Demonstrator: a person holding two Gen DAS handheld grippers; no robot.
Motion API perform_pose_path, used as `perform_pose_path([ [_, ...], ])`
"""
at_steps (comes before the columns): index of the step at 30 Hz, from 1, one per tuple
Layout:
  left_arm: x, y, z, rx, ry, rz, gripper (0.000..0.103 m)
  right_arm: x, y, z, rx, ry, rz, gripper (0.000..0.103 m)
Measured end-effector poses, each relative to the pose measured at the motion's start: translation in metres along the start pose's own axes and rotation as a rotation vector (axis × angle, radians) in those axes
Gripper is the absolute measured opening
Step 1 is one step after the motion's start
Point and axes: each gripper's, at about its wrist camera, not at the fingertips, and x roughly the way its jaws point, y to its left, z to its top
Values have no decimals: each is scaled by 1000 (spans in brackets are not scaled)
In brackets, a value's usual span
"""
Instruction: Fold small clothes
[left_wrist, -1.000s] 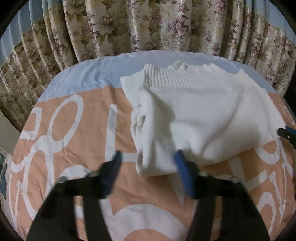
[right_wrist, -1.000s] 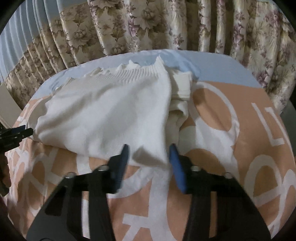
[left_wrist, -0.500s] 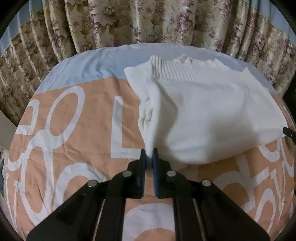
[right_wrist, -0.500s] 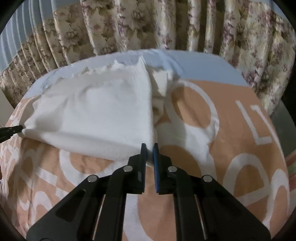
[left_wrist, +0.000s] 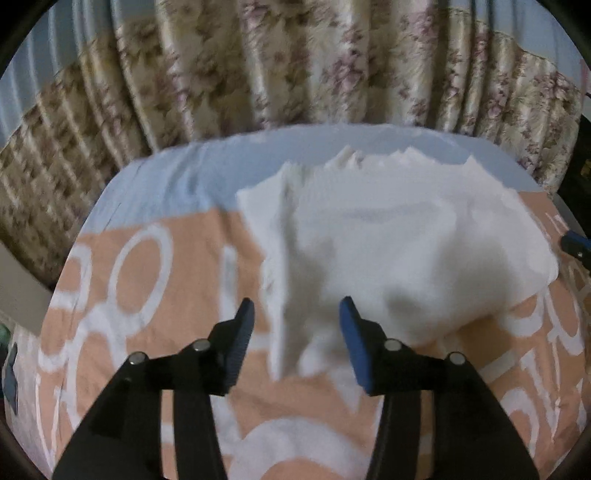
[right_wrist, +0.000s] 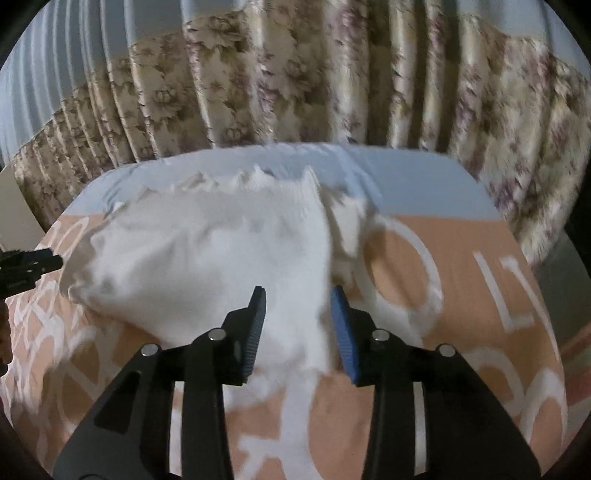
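The 2 fingers of the left gripper (left_wrist: 297, 317) and the right gripper (right_wrist: 298, 308) stand apart, each straddling a near corner of the white sweater (left_wrist: 399, 251) lying partly folded on the peach bedspread (left_wrist: 147, 295), its final fold seemingly undone.

White knit sweater (left_wrist: 388, 251) folded on the bed

It lies bunched and rumpled, ribbed edge toward twelve o'clock, one loose corner trailing toward six o'clock.
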Motion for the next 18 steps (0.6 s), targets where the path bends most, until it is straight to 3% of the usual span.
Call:
perform_pose_path([
  [4, 32, -21, 21, 49, 10, -27, 49, 37, 26, 15, -77, 20, 25, 38],
  [8, 68, -25, 27, 72, 50, 1, 49, 71, 35, 18, -143, 63, 5, 37],
  [15, 74, -8, 11, 77, 52, -50, 48, 82, 0, 7, -101, 79, -19, 36],
  [18, 69, -2, 0, 70, 47, -64, 48, 75, -16, 2, -49, 63, -8, 28],
])
